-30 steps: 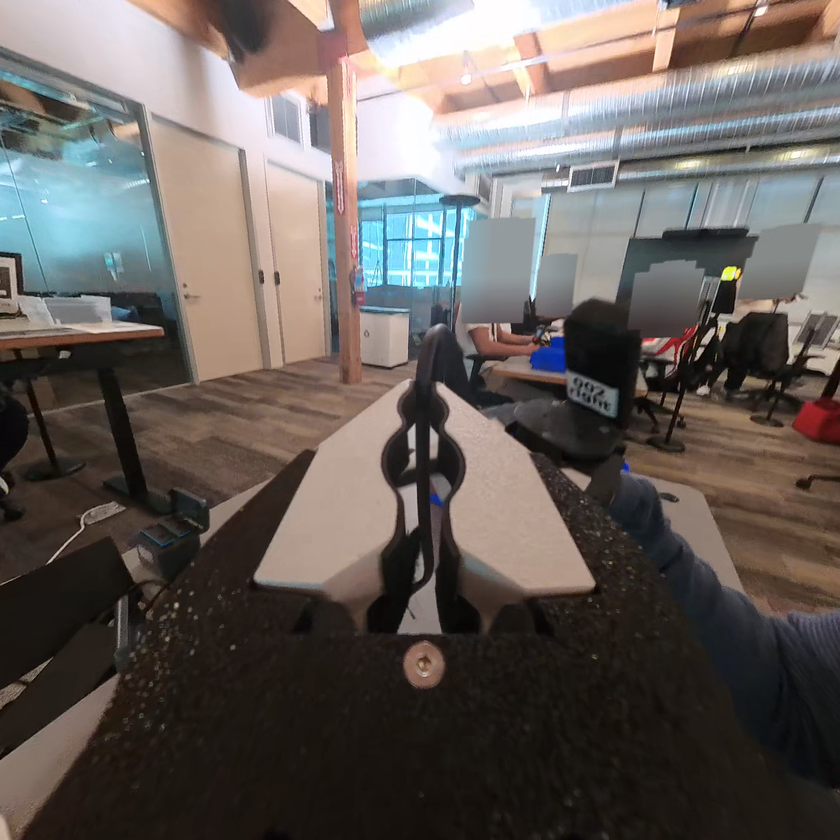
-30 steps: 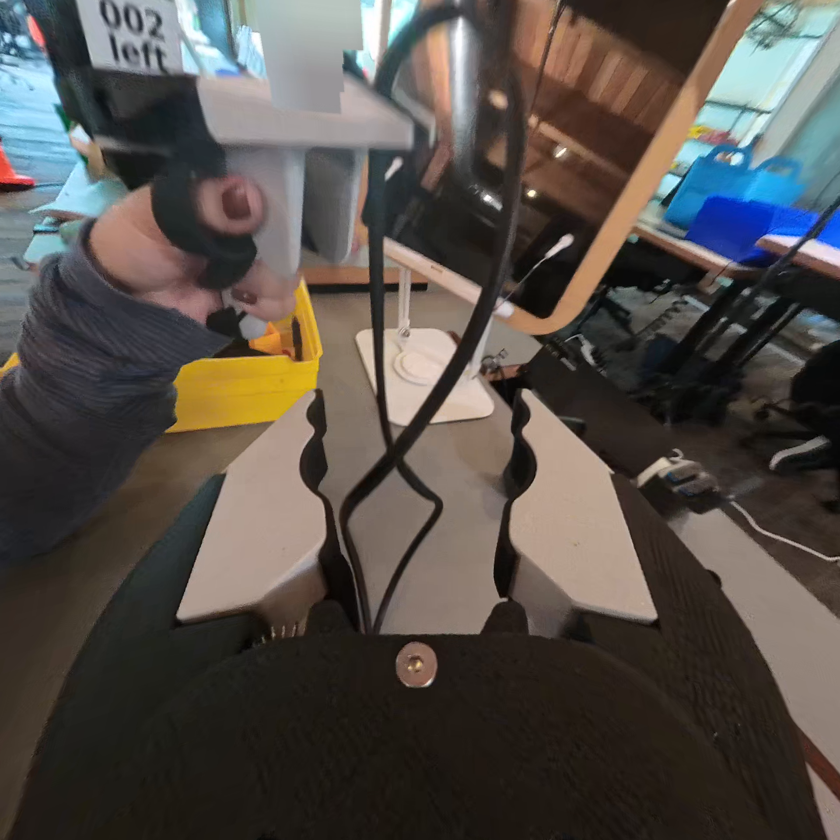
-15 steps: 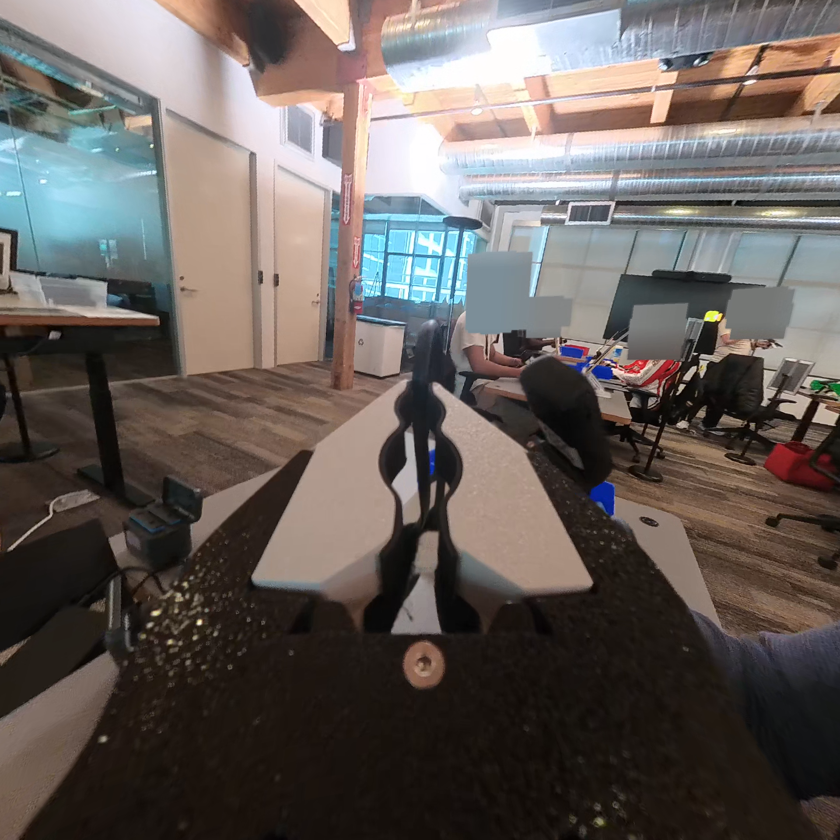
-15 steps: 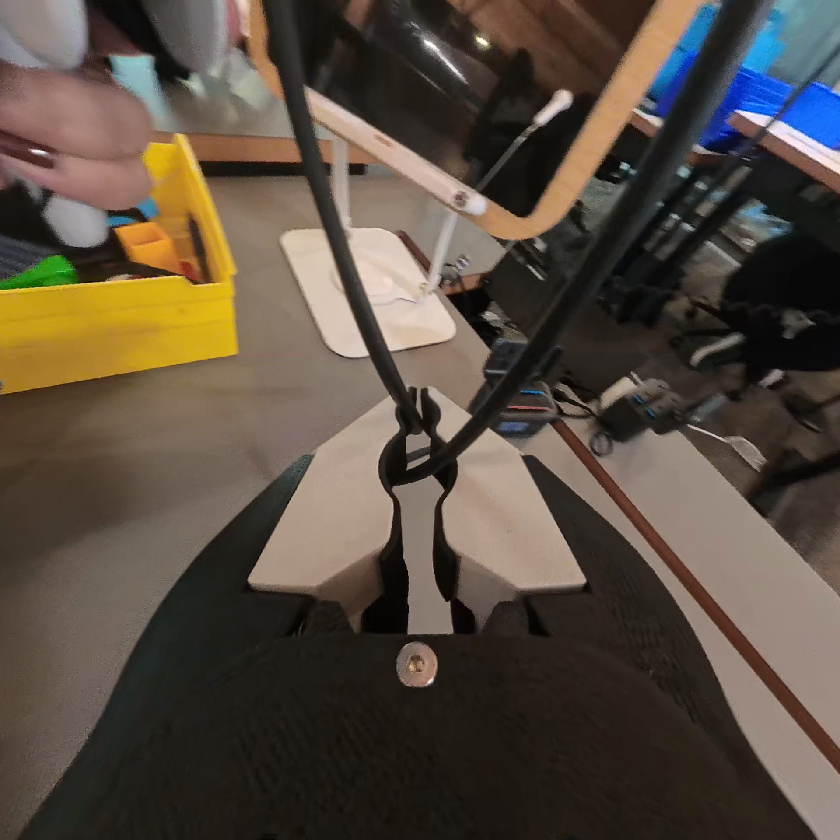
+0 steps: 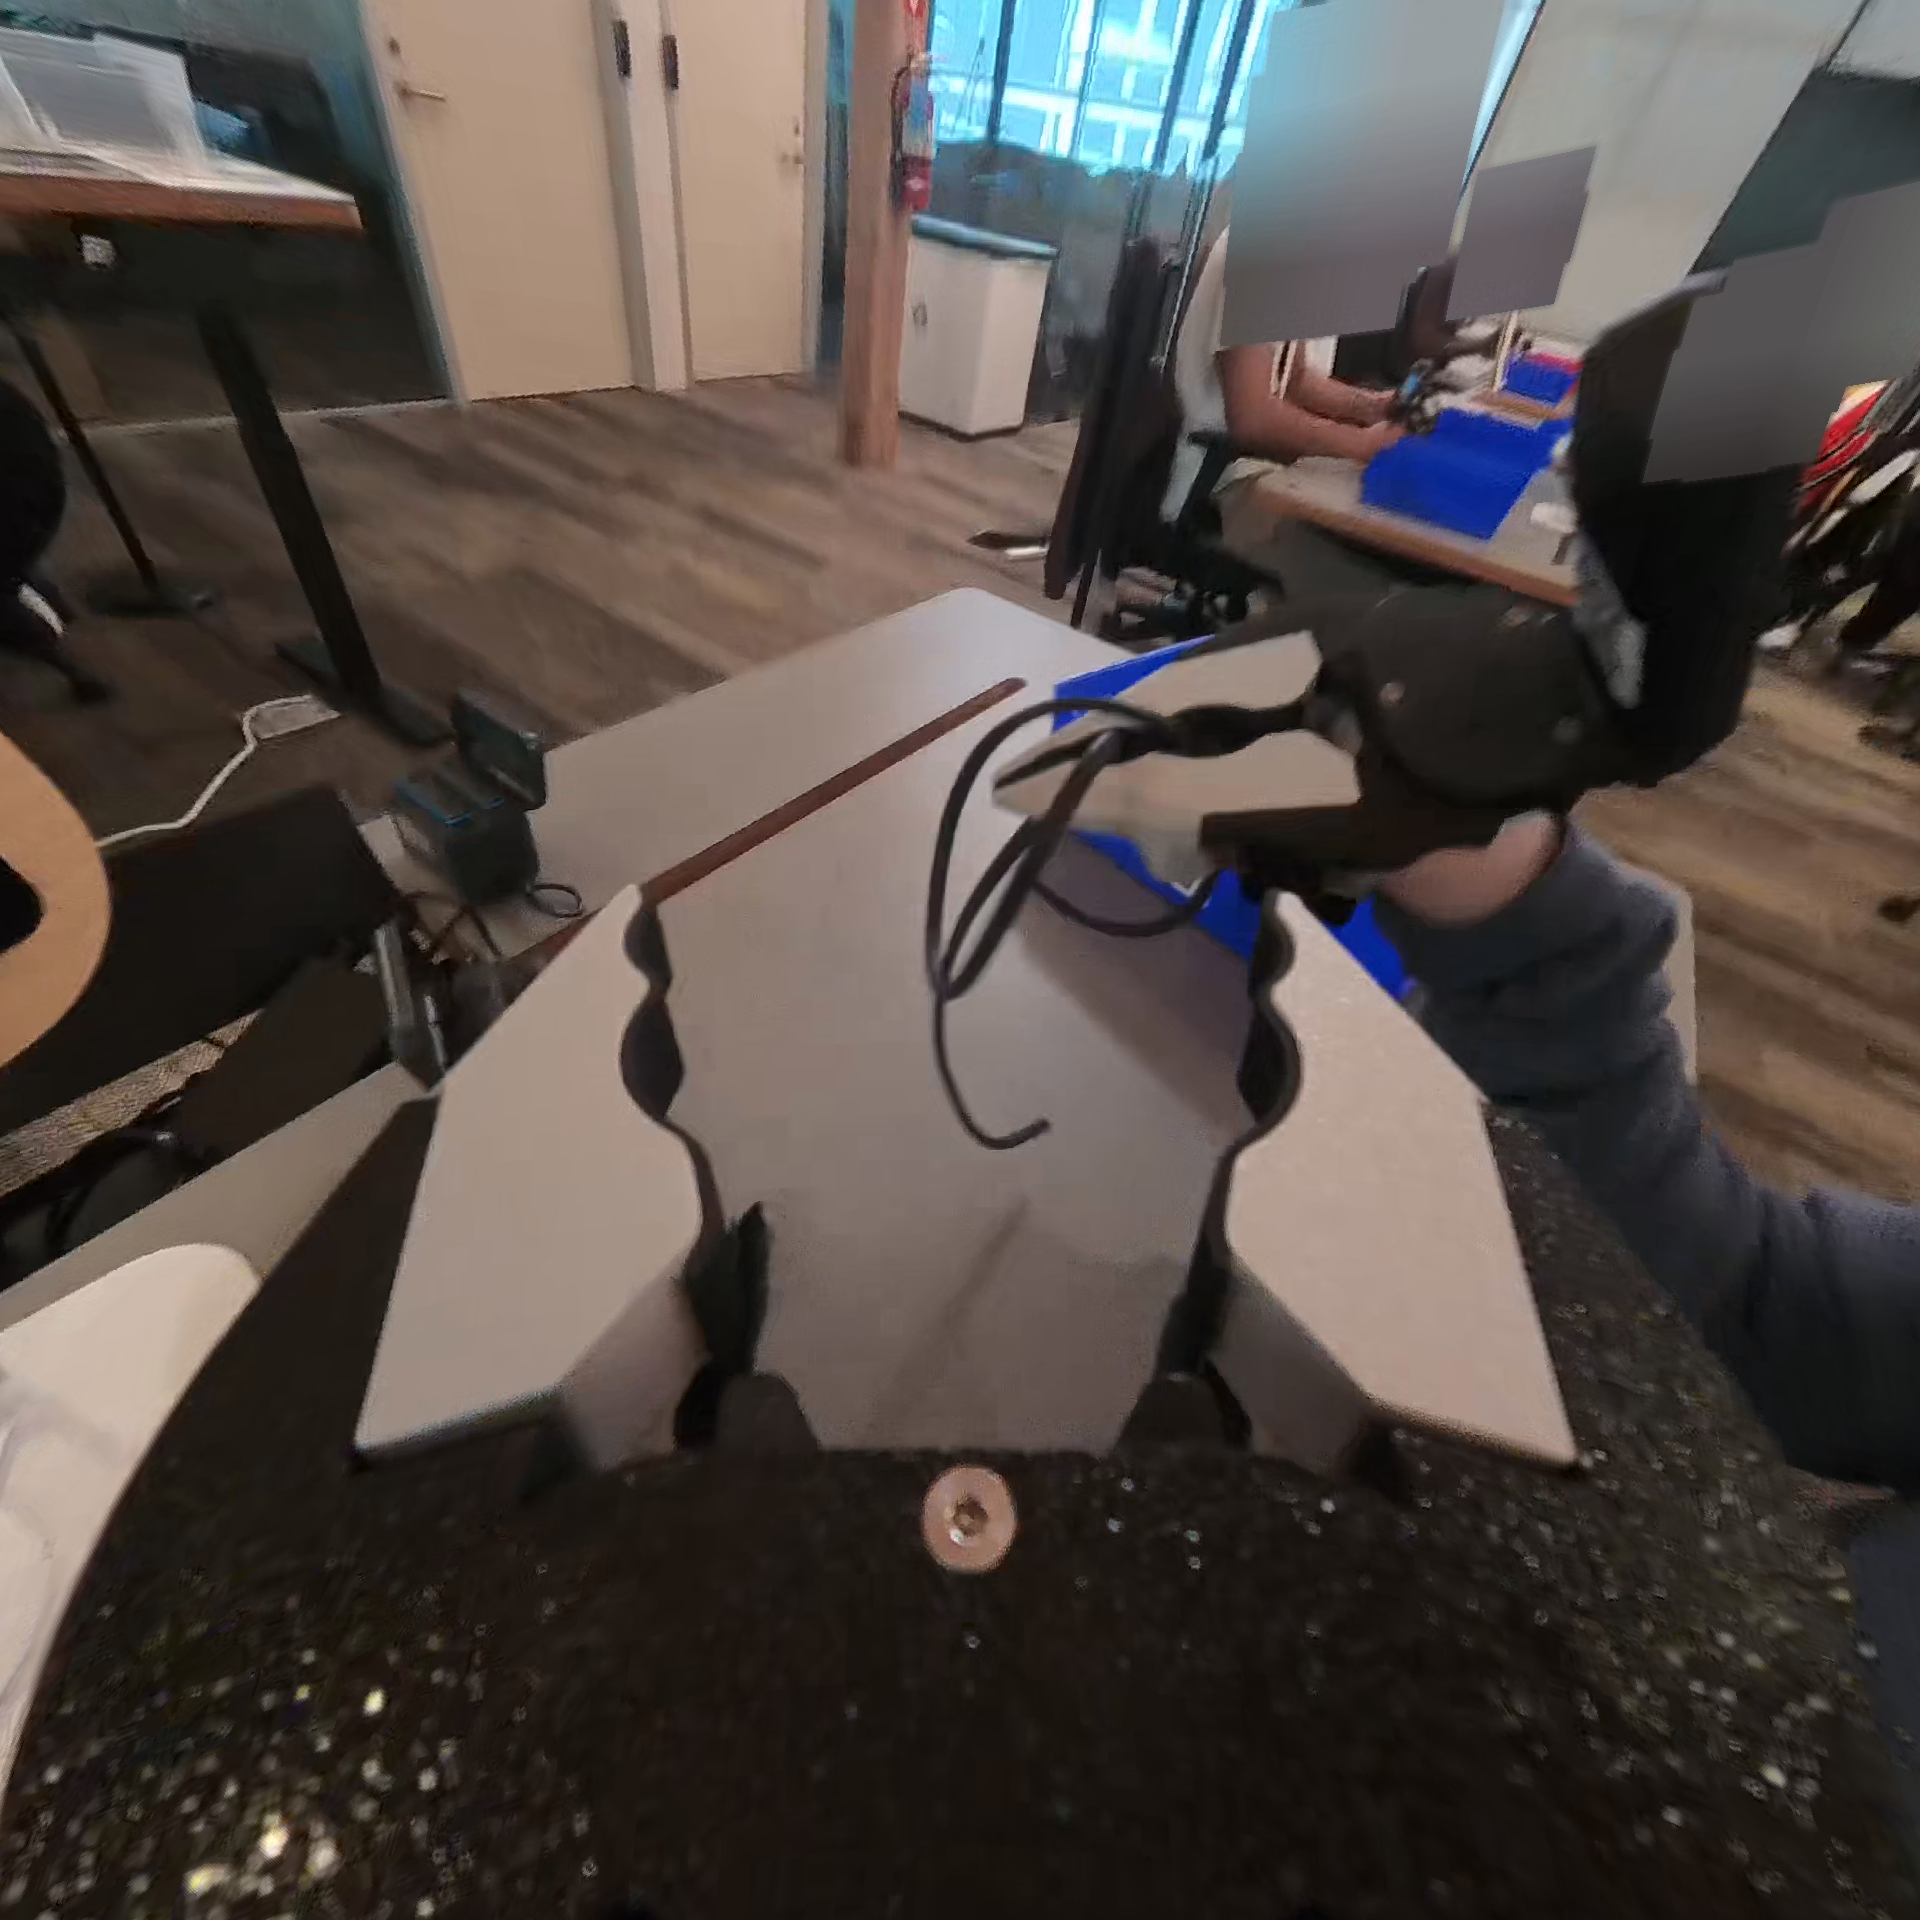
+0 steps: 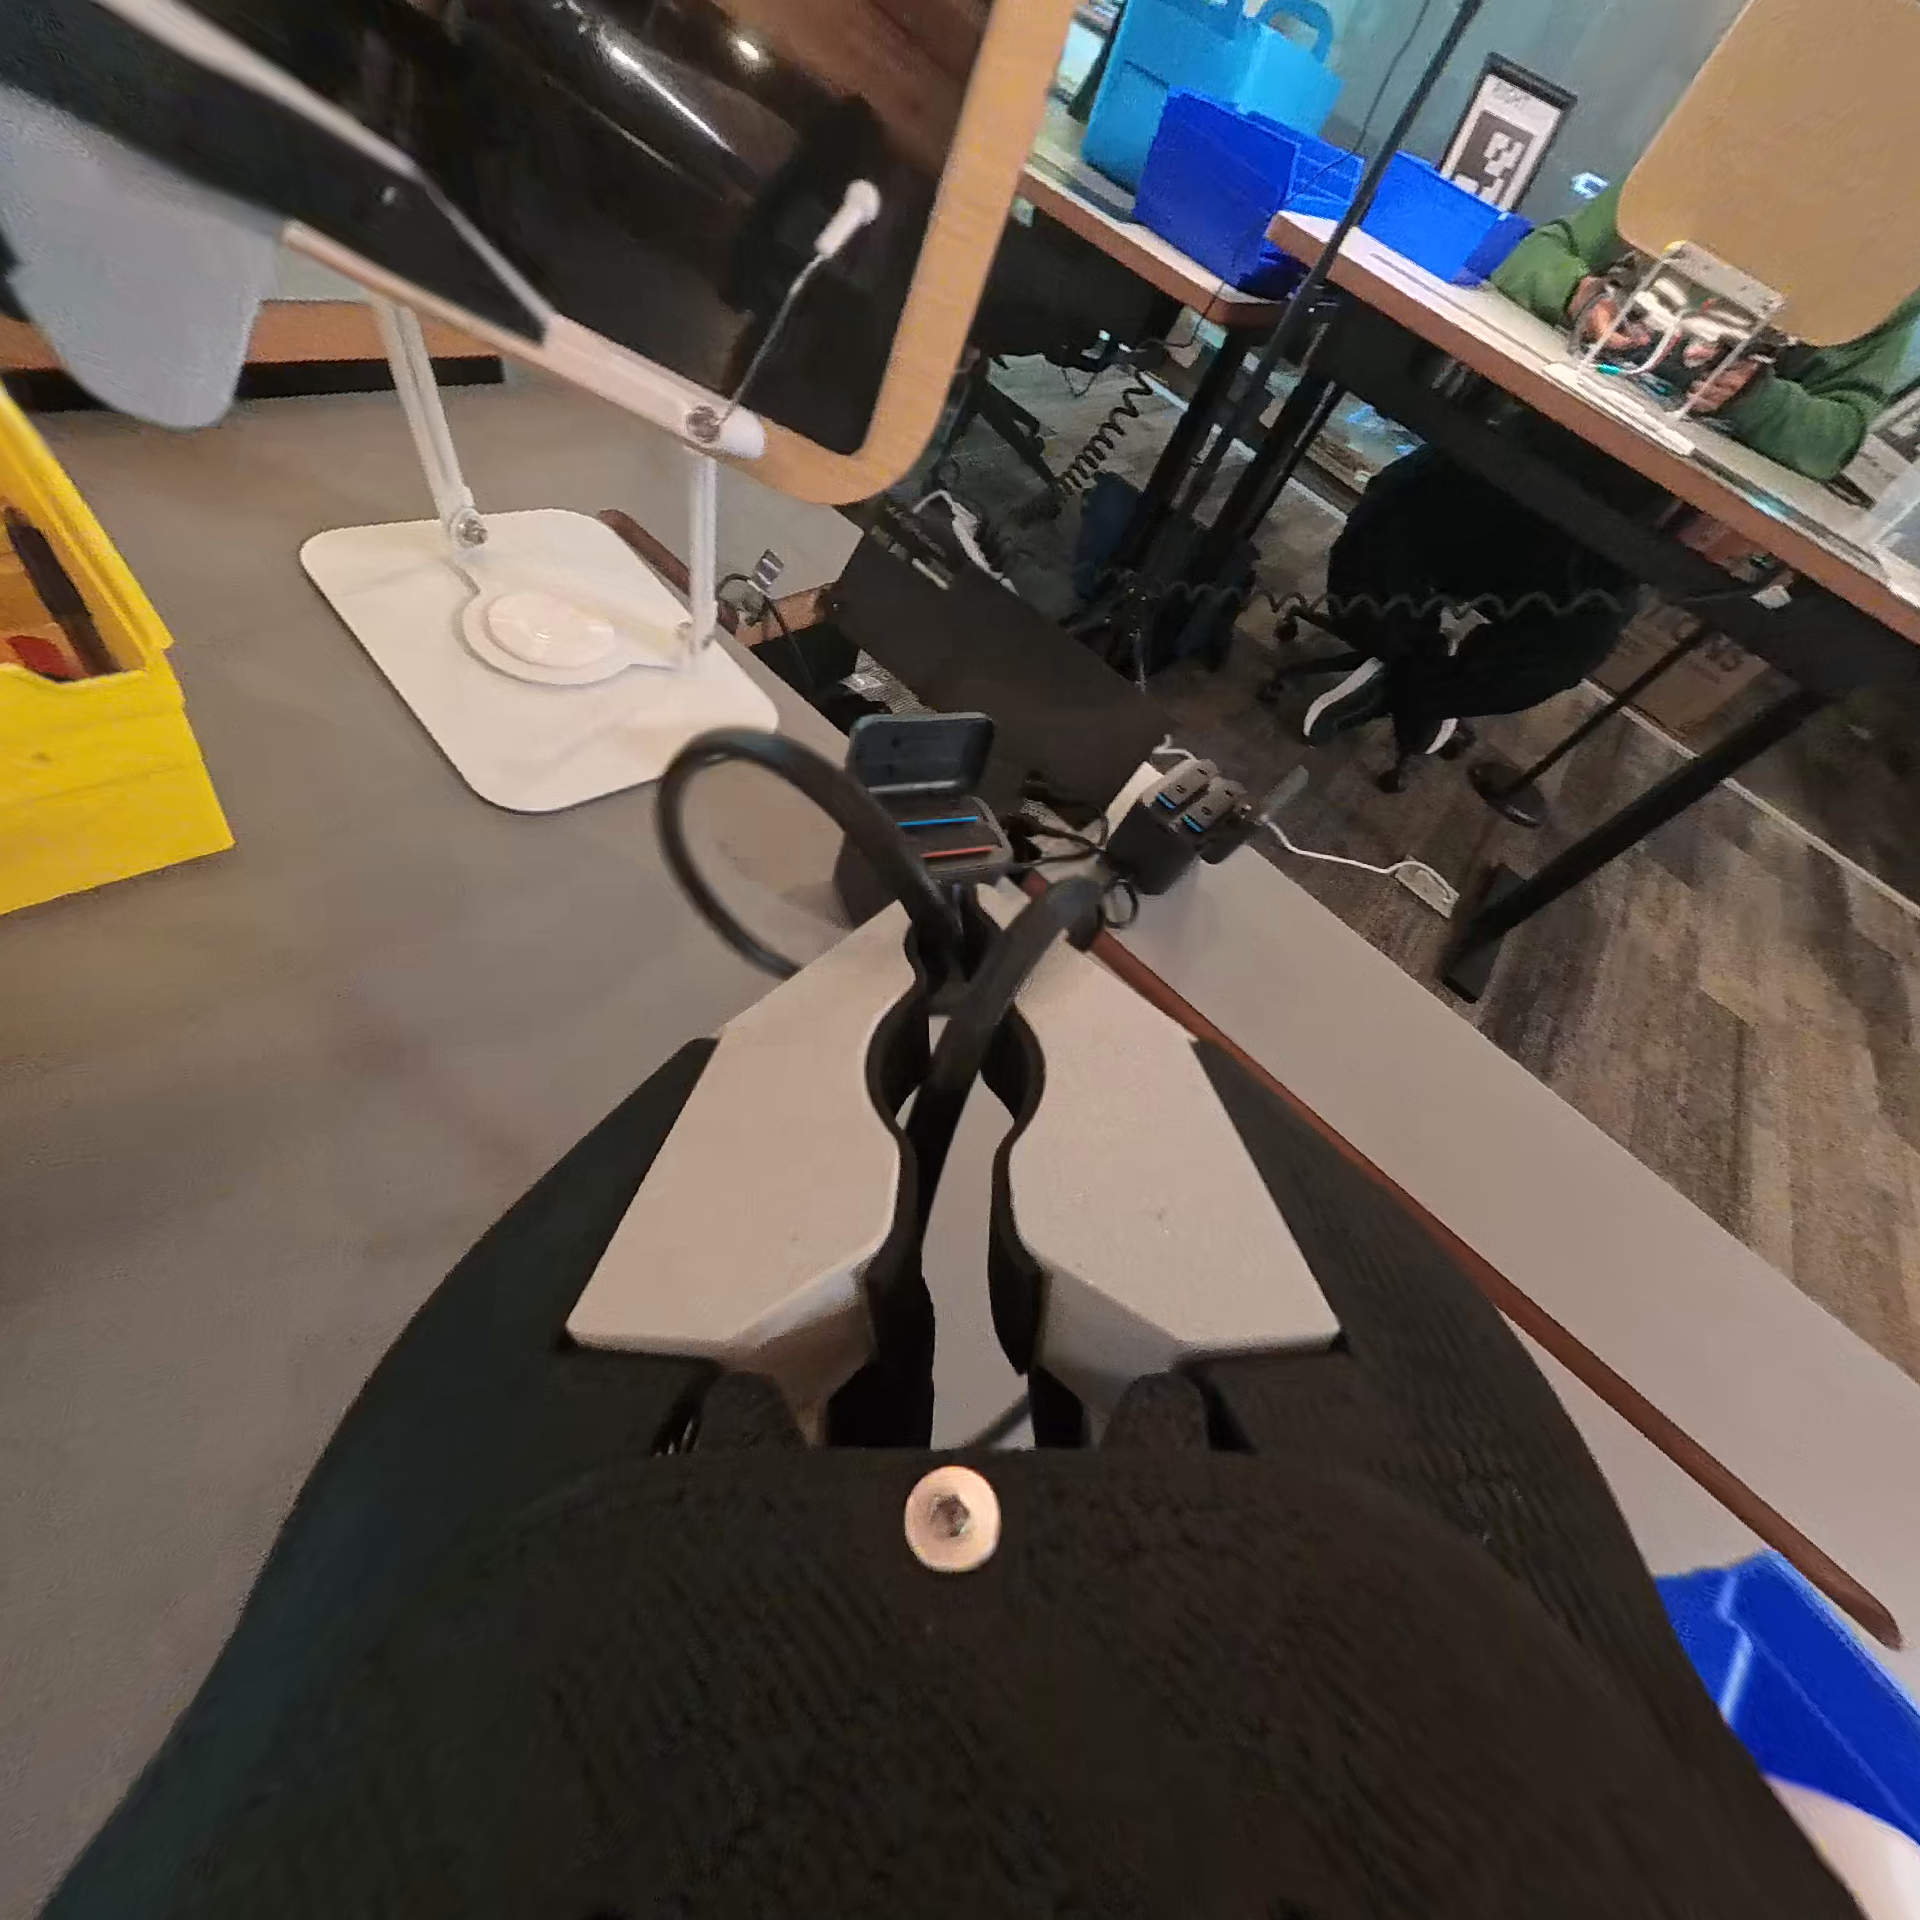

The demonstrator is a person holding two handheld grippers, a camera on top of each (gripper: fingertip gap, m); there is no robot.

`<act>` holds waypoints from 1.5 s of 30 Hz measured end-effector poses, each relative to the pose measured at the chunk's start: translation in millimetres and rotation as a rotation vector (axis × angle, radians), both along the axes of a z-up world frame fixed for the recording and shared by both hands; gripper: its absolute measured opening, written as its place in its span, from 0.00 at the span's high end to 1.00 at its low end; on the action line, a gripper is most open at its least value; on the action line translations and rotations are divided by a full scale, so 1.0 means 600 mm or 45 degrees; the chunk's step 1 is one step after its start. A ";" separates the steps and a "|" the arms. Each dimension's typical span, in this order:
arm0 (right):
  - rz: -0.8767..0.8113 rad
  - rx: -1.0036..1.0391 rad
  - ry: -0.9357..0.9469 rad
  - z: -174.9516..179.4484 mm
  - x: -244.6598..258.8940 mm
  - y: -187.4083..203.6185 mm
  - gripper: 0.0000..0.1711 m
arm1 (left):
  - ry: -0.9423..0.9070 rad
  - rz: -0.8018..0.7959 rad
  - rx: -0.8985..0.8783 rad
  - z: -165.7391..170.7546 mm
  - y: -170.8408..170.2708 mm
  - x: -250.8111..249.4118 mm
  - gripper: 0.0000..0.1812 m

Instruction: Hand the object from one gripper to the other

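Note:
A thin black cable [image 5: 940, 987] hangs in loops from my right gripper [image 5: 1039, 753], which a hand in a grey-blue sleeve holds above the grey table [image 5: 831, 1091] at the upper right of the left wrist view. In the right wrist view my right gripper [image 6: 971, 951] is shut on the cable [image 6: 748, 742], which loops out past the fingertips. My left gripper [image 5: 954, 914] is open and empty. Its fingers are spread wide below and in front of the hanging cable.
A yellow bin [image 6: 83, 748] stands at the left and a white stand base [image 6: 540, 665] stands beyond it. A dark charger case [image 6: 925, 790] sits at the table's far edge. A blue bin [image 5: 1205, 675] lies behind the right gripper. Desks and seated people fill the room behind. Left tips to right tips: about 11 centimetres.
My left gripper has opened and let go of the cable, and now tilts down toward the table. My right gripper, open a second ago, closed on the cable and holds it alone.

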State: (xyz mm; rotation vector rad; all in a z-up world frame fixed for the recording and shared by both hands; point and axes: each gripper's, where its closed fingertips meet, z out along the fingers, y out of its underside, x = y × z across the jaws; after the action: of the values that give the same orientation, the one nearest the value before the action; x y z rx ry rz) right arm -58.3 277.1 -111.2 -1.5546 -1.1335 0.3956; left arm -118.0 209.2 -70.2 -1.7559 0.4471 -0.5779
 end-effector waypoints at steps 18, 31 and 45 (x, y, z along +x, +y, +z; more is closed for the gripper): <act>-0.866 0.489 0.469 0.191 0.460 0.002 1.00 | 0.015 -0.056 0.013 -0.001 0.001 0.025 0.52; -1.490 0.161 0.019 0.013 0.628 0.122 0.72 | 0.068 -0.107 -0.052 -0.027 0.011 0.052 0.52; -1.159 -0.452 -0.304 -0.123 0.545 0.064 0.75 | 0.124 -0.138 -0.083 -0.041 0.010 0.059 0.55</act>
State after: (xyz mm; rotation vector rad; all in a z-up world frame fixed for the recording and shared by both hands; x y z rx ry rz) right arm 268.7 315.3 -185.1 -2.2838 -0.4281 -0.2264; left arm -82.9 214.9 -95.0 -1.8357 0.5997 -0.5908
